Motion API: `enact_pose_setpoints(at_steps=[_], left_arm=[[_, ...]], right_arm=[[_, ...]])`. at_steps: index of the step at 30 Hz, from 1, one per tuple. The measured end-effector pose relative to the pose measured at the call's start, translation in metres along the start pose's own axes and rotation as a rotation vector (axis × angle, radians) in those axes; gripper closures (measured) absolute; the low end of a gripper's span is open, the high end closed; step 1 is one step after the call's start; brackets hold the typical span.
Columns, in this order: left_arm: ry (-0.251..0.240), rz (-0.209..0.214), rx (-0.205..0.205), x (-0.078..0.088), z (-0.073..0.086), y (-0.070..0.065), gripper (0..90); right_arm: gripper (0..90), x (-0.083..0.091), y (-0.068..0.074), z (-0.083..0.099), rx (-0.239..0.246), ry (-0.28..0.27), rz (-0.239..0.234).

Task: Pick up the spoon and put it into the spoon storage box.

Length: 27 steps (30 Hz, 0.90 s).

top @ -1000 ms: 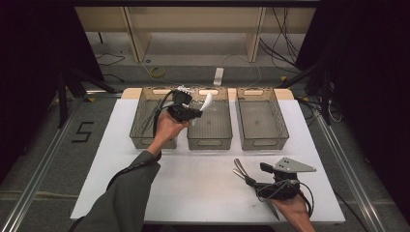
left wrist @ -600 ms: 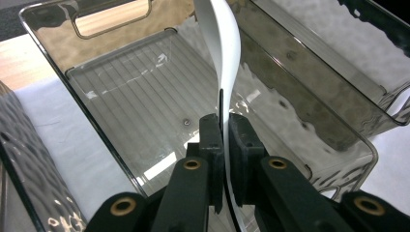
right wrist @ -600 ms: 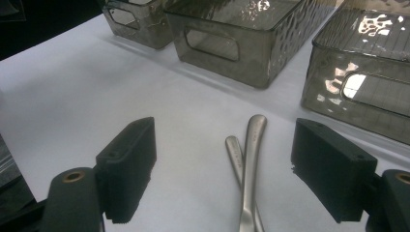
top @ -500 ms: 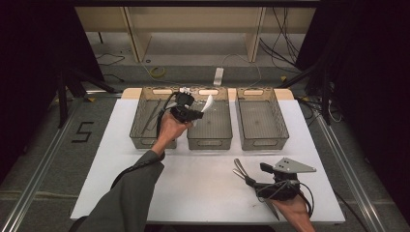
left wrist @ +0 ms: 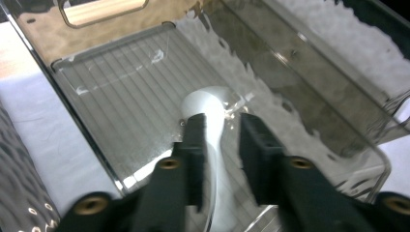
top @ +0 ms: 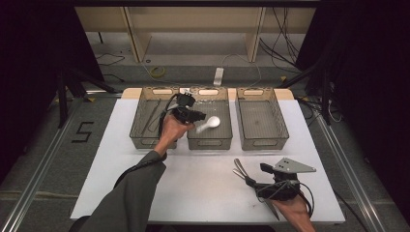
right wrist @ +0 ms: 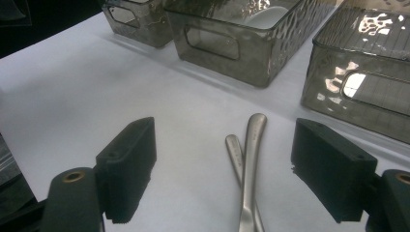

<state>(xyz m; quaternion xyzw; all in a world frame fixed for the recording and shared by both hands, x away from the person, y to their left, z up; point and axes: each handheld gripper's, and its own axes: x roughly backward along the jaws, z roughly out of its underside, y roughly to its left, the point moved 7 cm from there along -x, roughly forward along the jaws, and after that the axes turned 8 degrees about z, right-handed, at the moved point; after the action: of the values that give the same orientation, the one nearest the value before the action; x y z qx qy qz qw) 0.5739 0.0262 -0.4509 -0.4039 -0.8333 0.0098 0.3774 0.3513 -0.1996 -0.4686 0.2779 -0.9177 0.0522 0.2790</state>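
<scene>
The left gripper [top: 193, 116] hangs over the middle bin [top: 209, 141] of three smoked clear plastic bins set in a row at the far side of the white table [top: 121, 179], and the white spoon [top: 209, 123] lies just past its jaw tips, bowl end pointing away from the hand and toward the right bin [top: 263, 142]. In the left gripper view the white spoon [left wrist: 209, 104] runs lengthways up the gap between the two black jaws, its handle near the left one and its rounded bowl out beyond the tips, over the ribbed floor of the middle bin [left wrist: 111, 92]. The jaws have just been opening; they now stand a little apart with the spoon between them, a clear gap on the right side, so the pads no longer pinch it. The left bin [top: 145, 121] lies under the wrist and holds some thin dark utensils that are too small to make out. The right gripper [top: 251, 181] rests low on the table near the front edge, well apart from the bins, jaws spread wide and holding nothing. Two metal utensil handles [right wrist: 249, 159] lie crossed on the table between those open jaws, touching neither pad
</scene>
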Motion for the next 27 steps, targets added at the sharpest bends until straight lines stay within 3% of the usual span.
enact_pose_setpoints(at_steps=[5,10,14,22,27], left_arm=[[-0.012,0.038,0.006,0.008,-0.001,-0.005,48.4],[-0.016,0.066,0.016,0.020,0.004,-0.007,37.8],[-0.021,0.093,0.001,0.038,0.011,-0.013,32.0],[-0.022,0.079,-0.071,0.072,0.037,-0.018,26.3],[-0.032,0.091,-0.080,0.088,0.053,-0.022,24.9]], right_arm=[[25.2,0.000,0.000,0.000,0.000,0.000,-0.001],[25.2,0.000,0.000,0.000,0.000,0.001,-0.001],[25.2,0.000,-0.001,0.001,0.001,0.015,0.004],[26.7,0.000,-0.006,0.000,0.001,0.035,0.018],[28.6,-0.003,-0.012,-0.002,0.009,0.079,0.028]])
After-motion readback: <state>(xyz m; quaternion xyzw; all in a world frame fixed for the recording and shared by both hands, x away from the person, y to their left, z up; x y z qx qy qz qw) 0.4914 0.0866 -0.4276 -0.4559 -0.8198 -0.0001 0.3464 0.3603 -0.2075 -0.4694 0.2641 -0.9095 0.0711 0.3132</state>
